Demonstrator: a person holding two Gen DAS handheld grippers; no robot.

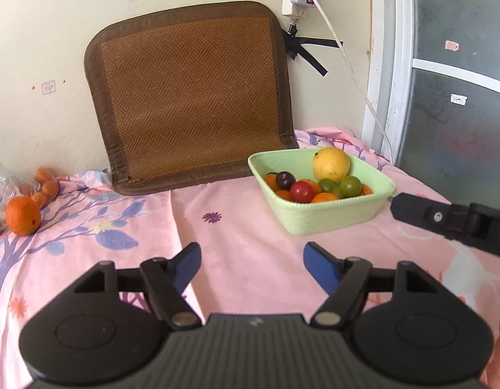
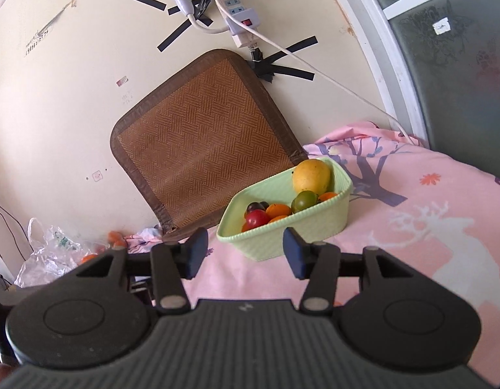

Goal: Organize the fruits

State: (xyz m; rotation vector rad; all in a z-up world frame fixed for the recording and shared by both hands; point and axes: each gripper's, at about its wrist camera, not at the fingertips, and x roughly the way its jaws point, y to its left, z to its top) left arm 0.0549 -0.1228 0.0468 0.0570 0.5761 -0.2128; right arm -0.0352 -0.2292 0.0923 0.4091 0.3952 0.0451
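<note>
The pale green basket (image 1: 321,217) sits on the pink floral bedsheet (image 1: 243,236), just in front of a woven brown mat (image 1: 188,97) leaning against the wall. It is rectangular; in the left wrist view one corner points toward the camera, and its long axis runs from near left to far right. Inside, a yellow fruit (image 1: 331,164) stands at the far end, its long axis roughly upright, with a red tomato (image 1: 301,191), a dark one (image 1: 285,180), green ones (image 1: 350,185) and small orange fruits (image 1: 324,197) piled before it.

The left gripper (image 1: 251,267) hangs over bare sheet short of the basket, jaws spread with nothing between them. The right gripper (image 2: 245,254) is likewise released and empty, its fingers framing the basket's near wall without touching.

Well to the left, a lone orange (image 1: 22,215) lies on the sheet beside what seems to be a plastic bag (image 2: 52,253) with more fruit.
</note>
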